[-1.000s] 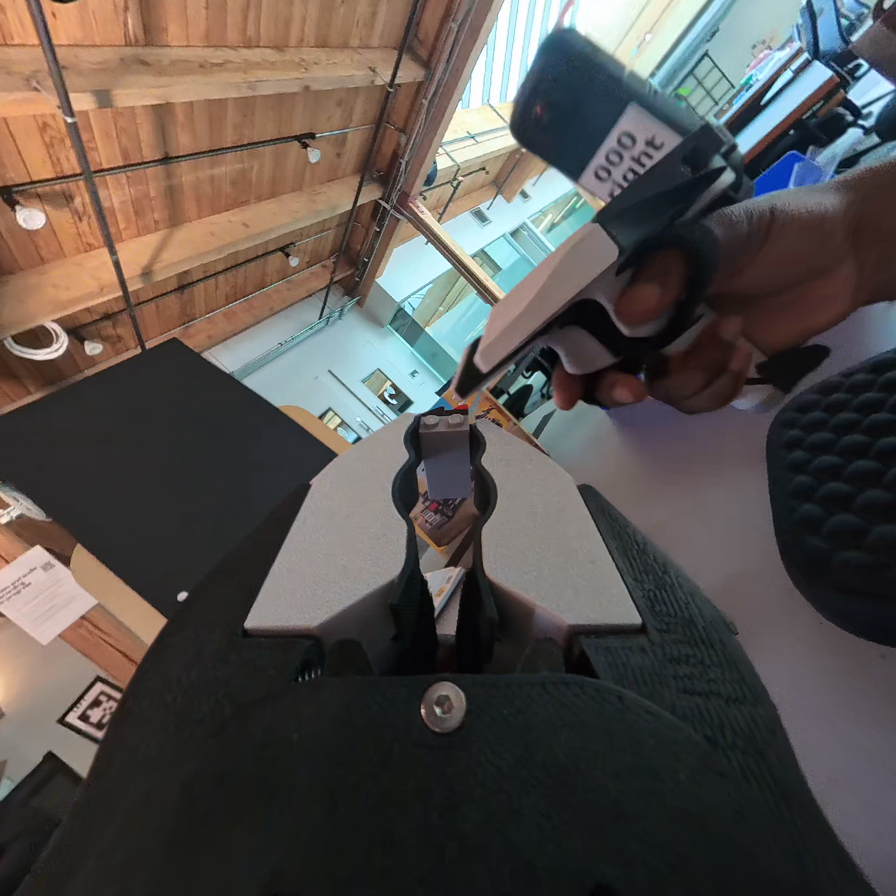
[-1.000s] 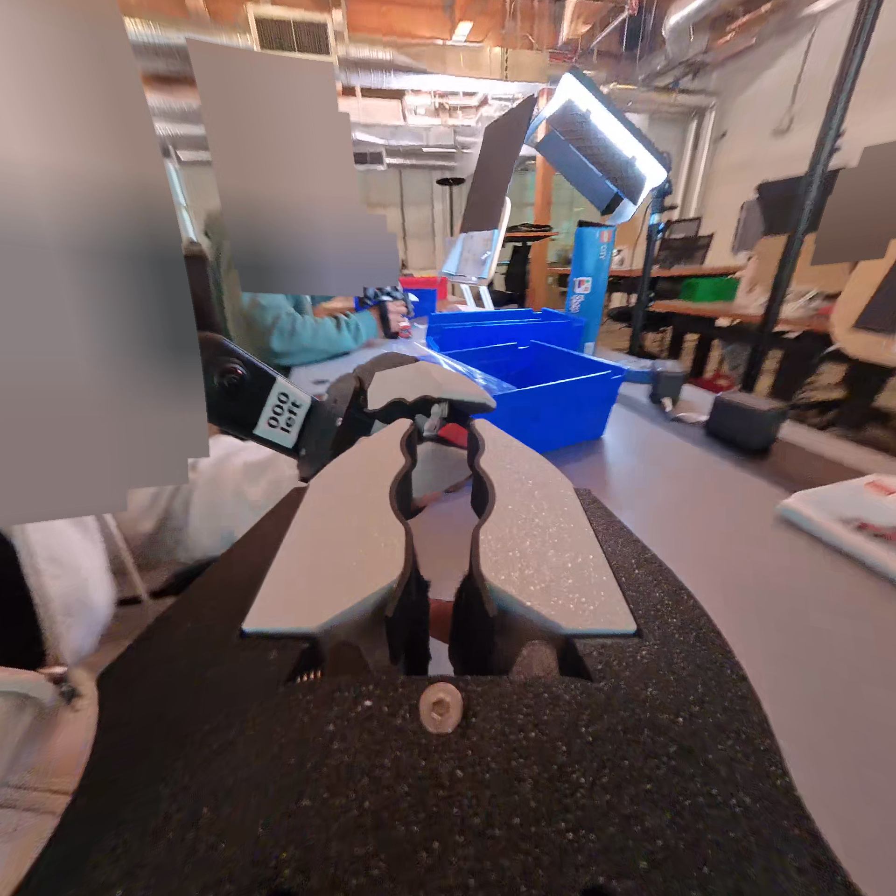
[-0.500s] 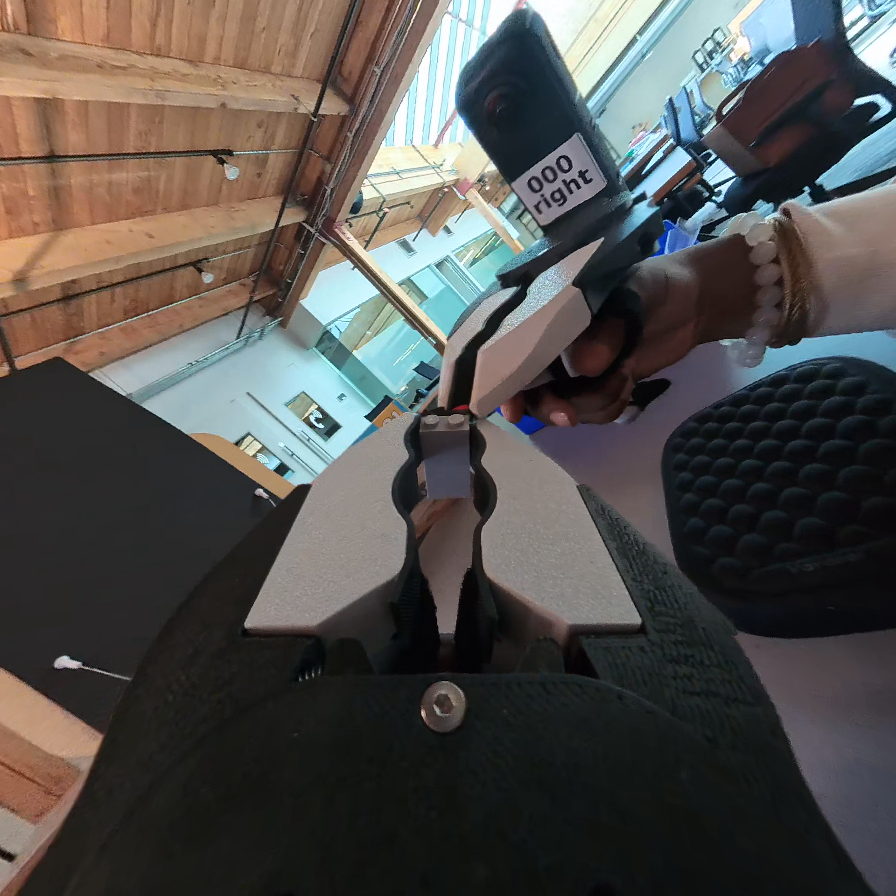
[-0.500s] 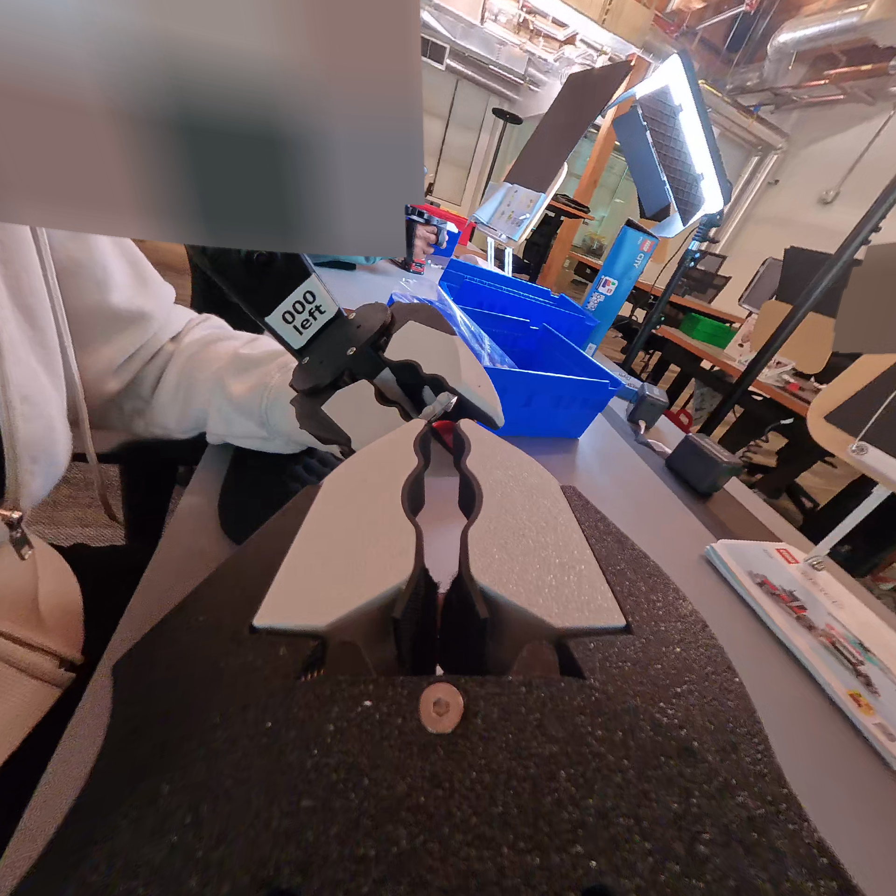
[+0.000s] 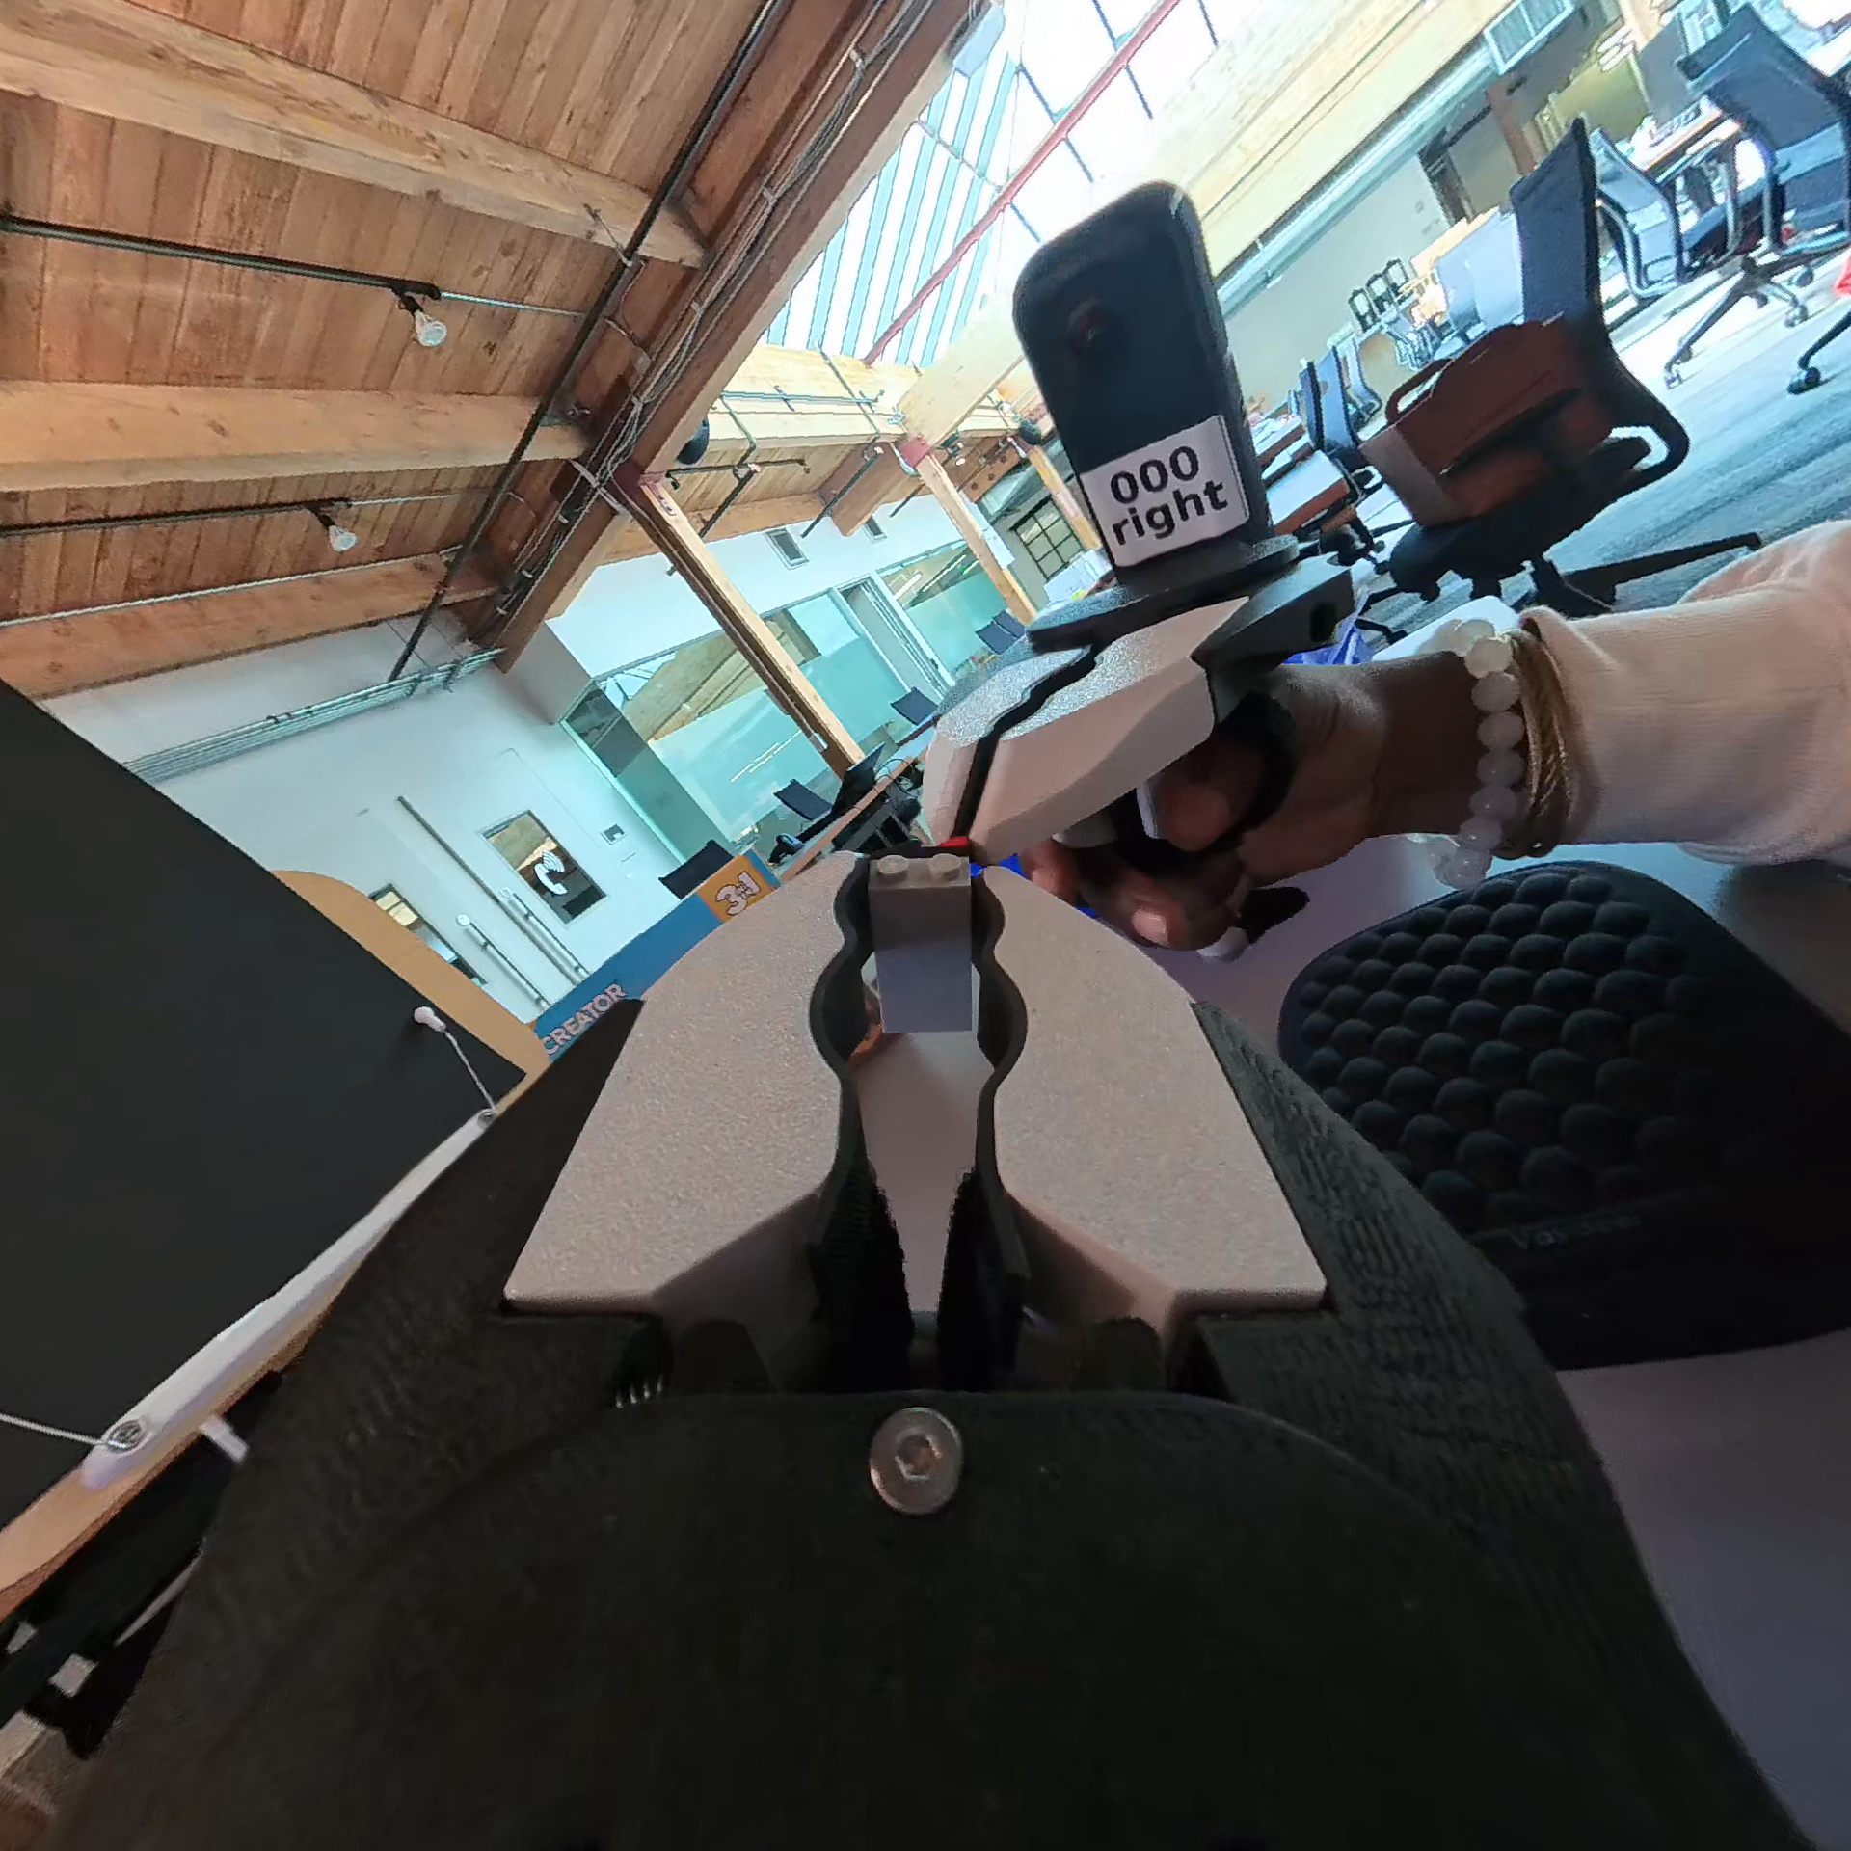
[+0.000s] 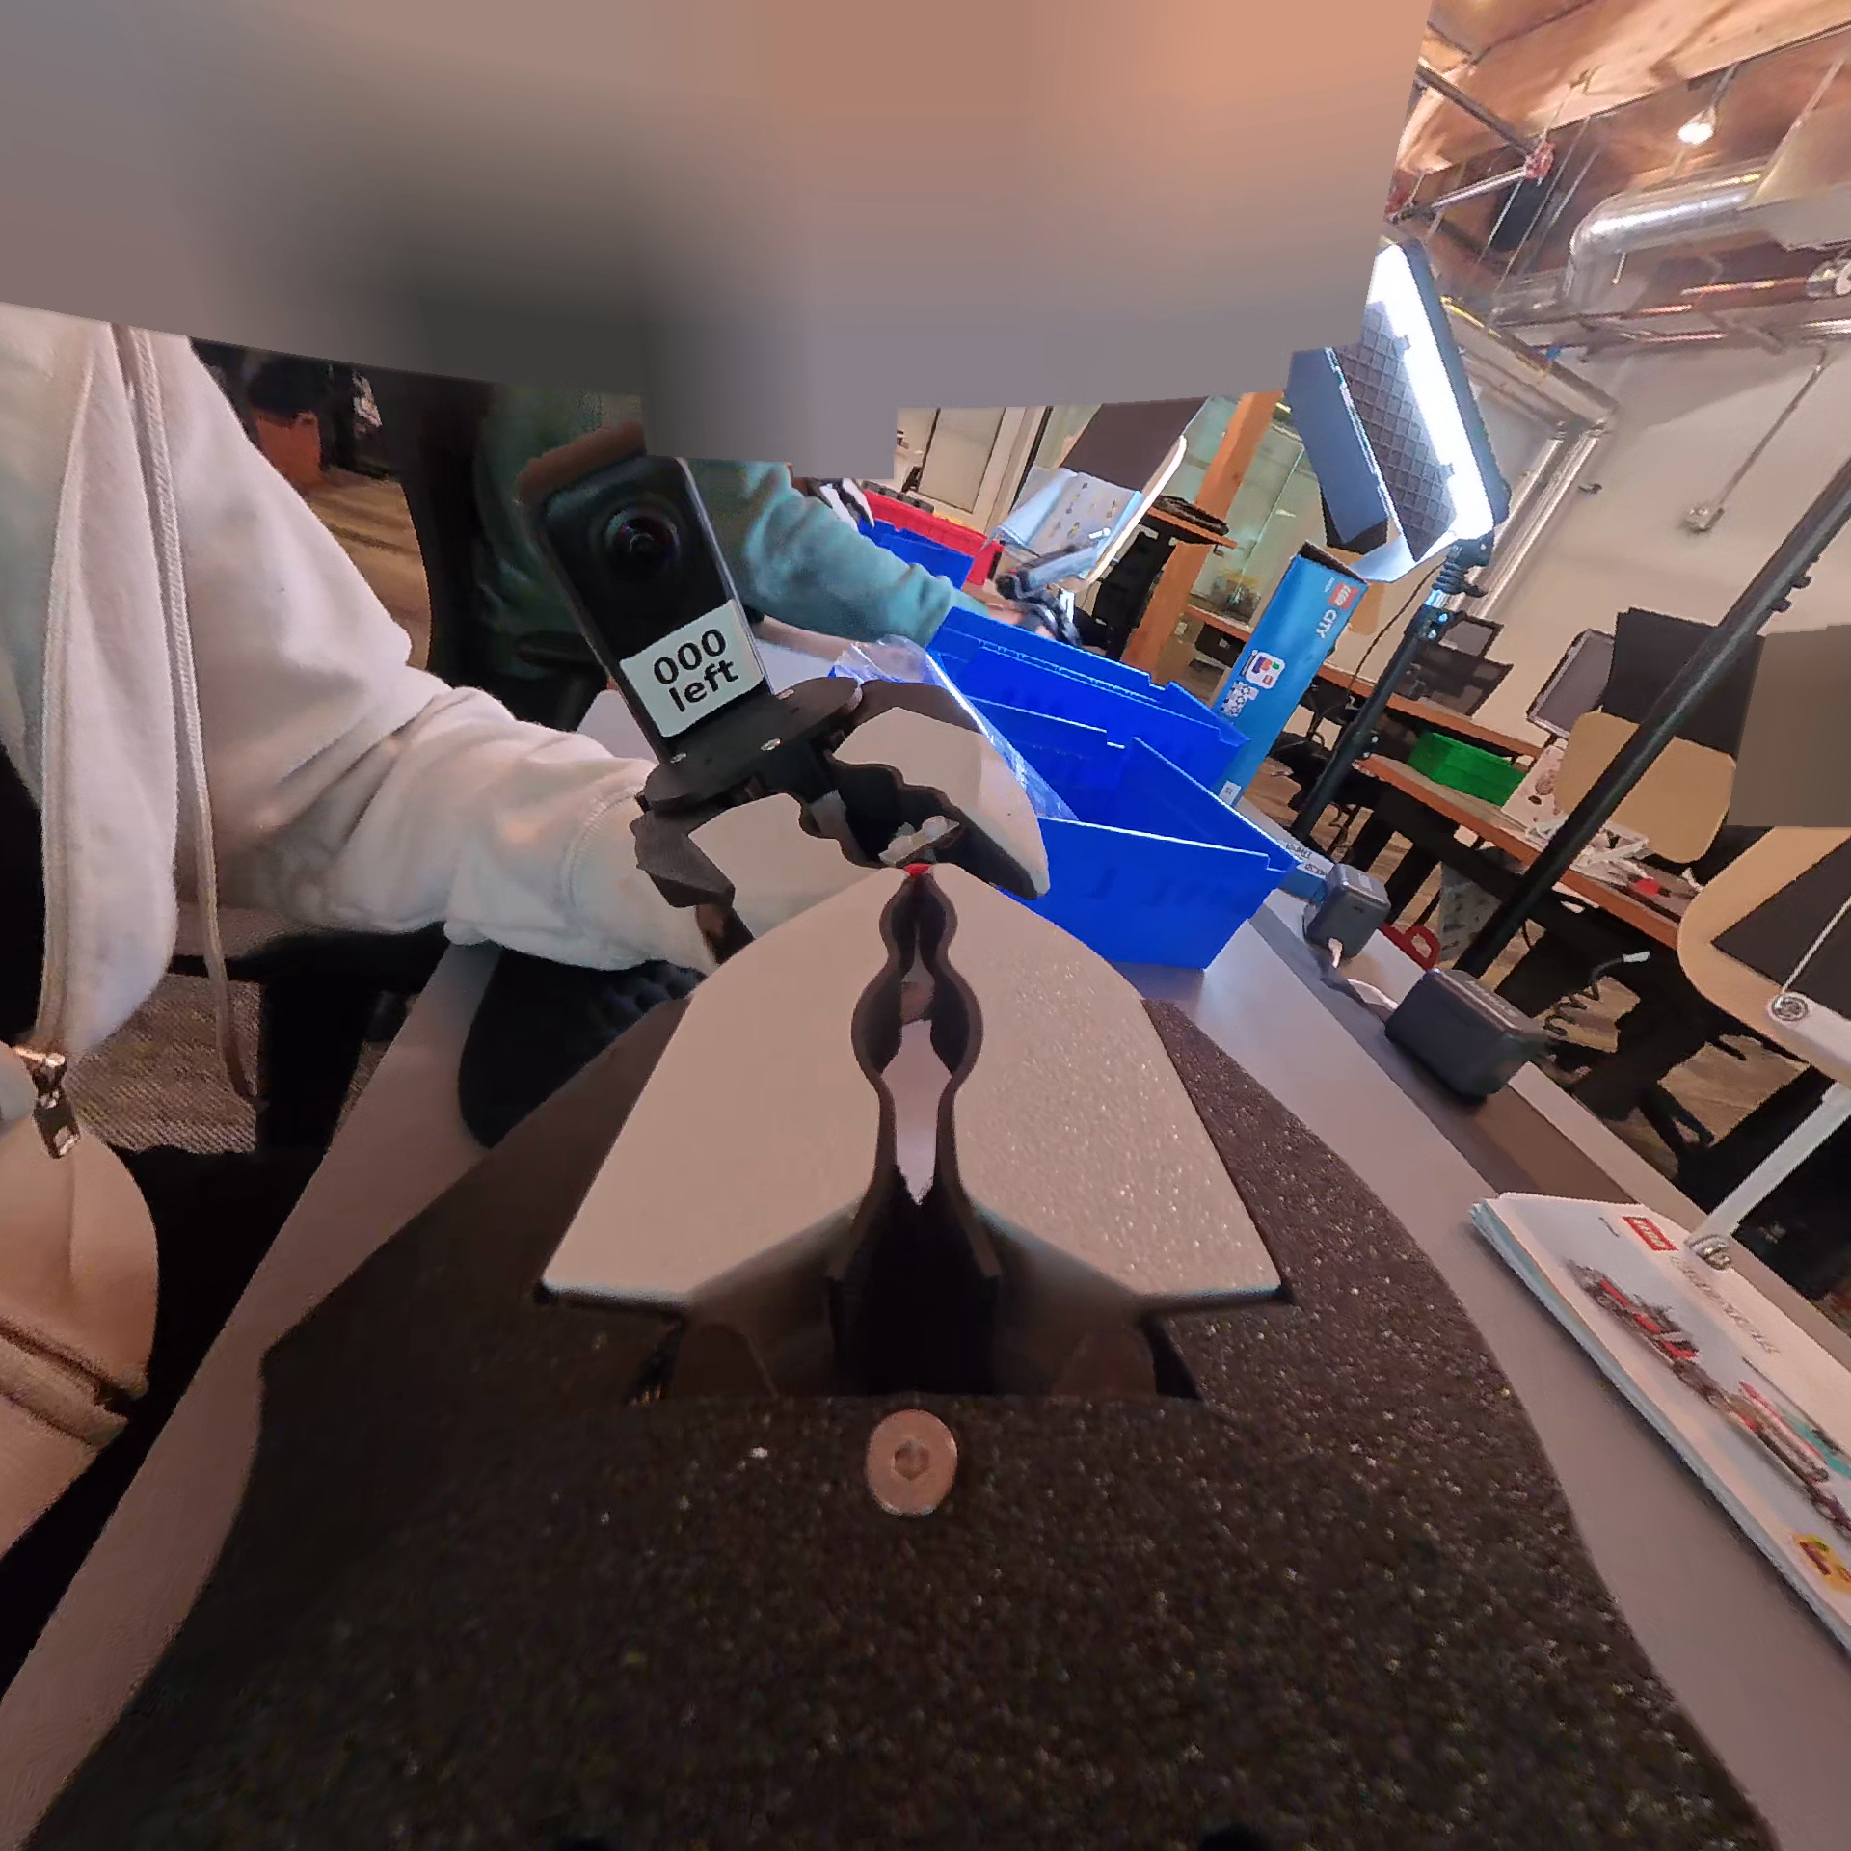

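Up close, the left gripper clamps a small grey plastic building brick with two studs on top, both pads pressed against its sides and the brick upright near the fingertips. The right gripper has its jaws drawn together, and a tiny red piece is pinched at the very tips; little more than a red sliver of it shows. In the left wrist view that red sliver sits just beside the studs of the grey brick, at the tips of the right gripper, so the two pieces are touching or nearly so; which of the two cannot be told. Both grippers are held above a grey tabletop. A black dimpled cushion lies just beside the left gripper. Behind the left gripper stand blue plastic bins with a clear plastic bag at their near edge. A printed booklet lies on the table to the right, and a small dark box sits near the table's far edge.
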### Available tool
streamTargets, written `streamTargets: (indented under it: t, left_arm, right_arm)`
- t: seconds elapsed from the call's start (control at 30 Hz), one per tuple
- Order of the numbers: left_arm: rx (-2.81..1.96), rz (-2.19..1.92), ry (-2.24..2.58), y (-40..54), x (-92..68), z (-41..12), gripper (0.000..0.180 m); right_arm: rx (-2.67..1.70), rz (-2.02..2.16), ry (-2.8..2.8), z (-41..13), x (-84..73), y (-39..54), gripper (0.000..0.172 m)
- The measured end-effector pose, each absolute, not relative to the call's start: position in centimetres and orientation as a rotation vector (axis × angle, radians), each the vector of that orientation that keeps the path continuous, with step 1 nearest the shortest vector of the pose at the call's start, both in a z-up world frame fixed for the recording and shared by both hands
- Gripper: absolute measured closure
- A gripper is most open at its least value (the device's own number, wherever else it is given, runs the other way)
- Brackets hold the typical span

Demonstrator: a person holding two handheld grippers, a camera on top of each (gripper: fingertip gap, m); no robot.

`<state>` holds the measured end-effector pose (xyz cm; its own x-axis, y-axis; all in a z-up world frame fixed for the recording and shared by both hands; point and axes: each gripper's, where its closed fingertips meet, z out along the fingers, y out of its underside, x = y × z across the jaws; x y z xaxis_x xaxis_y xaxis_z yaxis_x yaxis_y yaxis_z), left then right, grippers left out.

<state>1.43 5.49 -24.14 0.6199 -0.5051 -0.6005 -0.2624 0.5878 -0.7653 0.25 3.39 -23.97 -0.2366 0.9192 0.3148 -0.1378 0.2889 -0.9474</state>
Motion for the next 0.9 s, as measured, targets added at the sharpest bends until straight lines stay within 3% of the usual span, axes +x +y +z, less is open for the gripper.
streamTargets:
  t: [0.17, 0.6, 0.73, 0.9]
  left_arm:
    - [-0.953, -0.084, 0.899, 5.9, 1.3, -24.0, 0.163]
    - [-0.998, -0.076, 0.89, 6.9, 0.8, -25.2, 0.162]
    - [-0.989, 0.105, 0.862, 7.7, -0.1, -25.3, 0.163]
    - [-0.967, 0.191, 0.877, 7.6, -0.2, -25.2, 0.163]
  right_arm:
    - [-0.845, 1.342, -1.37, -23.9, -0.1, 3.9, 0.162]
    - [-0.988, 1.693, -1.183, -25.2, -0.2, 5.2, 0.172]
    - [-1.047, 1.777, -1.084, -25.1, -0.7, 5.8, 0.158]
    - [-1.077, 1.846, -1.038, -25.0, -1.3, 5.9, 0.159]
